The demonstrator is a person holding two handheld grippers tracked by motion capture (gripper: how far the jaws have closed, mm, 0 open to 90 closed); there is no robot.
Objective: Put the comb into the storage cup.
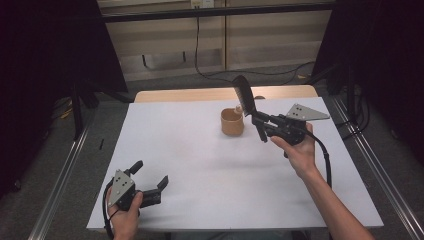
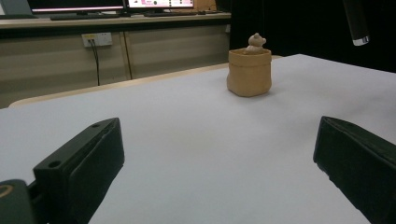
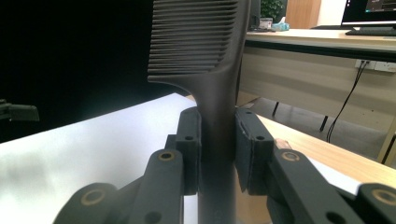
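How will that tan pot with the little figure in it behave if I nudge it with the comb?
The tan pot looks squat, its base about as wide as its mouth, so it would probably slide rather than tip. The figure sits loosely inside and may wobble. The comb, clamped by its handle in the right gripper, looks stiff enough to push.

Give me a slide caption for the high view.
Right tongs hold a black comb upright beside a tan pot on the white table; left tongs rest open.

The high view looks forward and down on the white rectangular tabletop. The left gripper view skims low toward the tan pouch-shaped pot, at one o'clock; the right gripper view sits close behind the black plastic comb.
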